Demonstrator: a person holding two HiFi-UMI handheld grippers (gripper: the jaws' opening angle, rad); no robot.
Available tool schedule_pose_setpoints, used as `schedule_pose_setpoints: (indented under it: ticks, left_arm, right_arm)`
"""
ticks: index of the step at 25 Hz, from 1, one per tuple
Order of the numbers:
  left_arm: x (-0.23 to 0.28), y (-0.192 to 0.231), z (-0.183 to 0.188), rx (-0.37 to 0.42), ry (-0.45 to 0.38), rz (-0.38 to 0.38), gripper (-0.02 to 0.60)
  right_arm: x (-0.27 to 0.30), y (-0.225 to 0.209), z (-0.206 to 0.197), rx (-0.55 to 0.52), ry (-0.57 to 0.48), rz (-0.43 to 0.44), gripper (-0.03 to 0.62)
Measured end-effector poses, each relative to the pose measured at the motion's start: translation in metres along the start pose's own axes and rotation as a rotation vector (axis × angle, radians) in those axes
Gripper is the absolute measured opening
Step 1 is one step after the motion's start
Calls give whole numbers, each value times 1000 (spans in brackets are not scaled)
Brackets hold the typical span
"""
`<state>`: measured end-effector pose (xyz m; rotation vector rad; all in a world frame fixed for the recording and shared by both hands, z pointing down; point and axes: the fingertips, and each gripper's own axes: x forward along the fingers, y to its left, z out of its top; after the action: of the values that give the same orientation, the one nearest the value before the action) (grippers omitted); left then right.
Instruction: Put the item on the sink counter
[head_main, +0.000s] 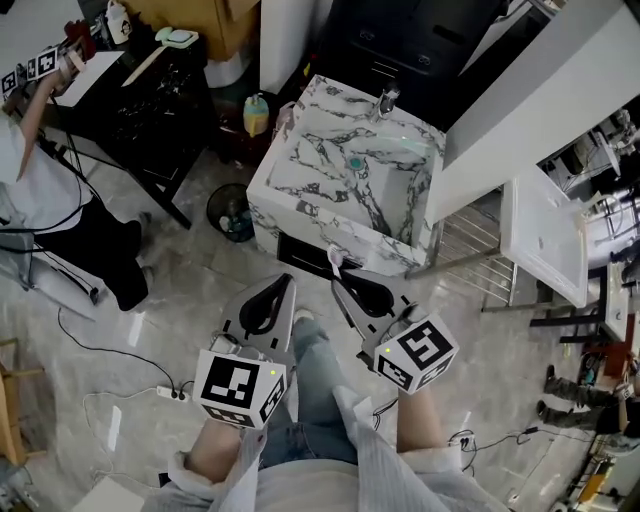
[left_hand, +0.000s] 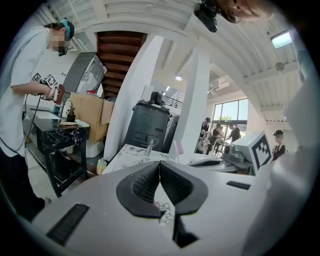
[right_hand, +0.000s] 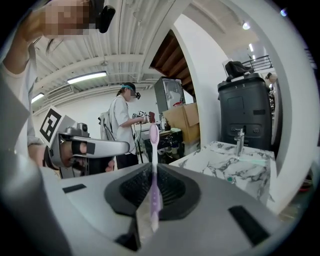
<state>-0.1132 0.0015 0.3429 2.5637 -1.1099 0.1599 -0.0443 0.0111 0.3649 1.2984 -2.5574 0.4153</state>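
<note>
Right gripper (right_hand: 153, 170) clenched on the toothbrush (right_hand: 154, 145), short of the sink counter (head_main: 290, 172).
Its handle is pinched low, the head pointing away from the jaws. I'd carry it over bare marble beside the basin (head_main: 365, 165), tip it flat, then release. Left gripper (left_hand: 160, 170) is closed, empty. Only the head view shows the gap to the counter; only the right gripper view shows the grip.

Sink counter (head_main: 290, 170) right of table (head_main: 150, 110), bin (head_main: 232, 212) on floor (head_main: 180, 290) between them.
</note>
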Motion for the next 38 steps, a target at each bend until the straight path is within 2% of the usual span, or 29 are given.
schedule_pose_setpoints:
  ticks: [11, 17, 22, 27, 38]
  left_arm:
    - [24, 22, -22, -36, 21, 76, 17]
    - [39, 41, -53, -77, 22, 111, 17]
    - [51, 60, -99, -103, 26, 132, 17]
    - [57, 81, -164, -111, 47, 153, 17]
    - [69, 118, -275, -137, 62, 194, 17]
  right_arm:
    - [28, -24, -39, 17, 71, -2, 38]
    - [52, -41, -72, -15, 113, 1, 38]
    - [81, -52, -118, -31, 142, 11, 38]
    - [108, -57, -181, -68, 182, 19, 38]
    - [164, -63, -295, -62, 239, 50, 40]
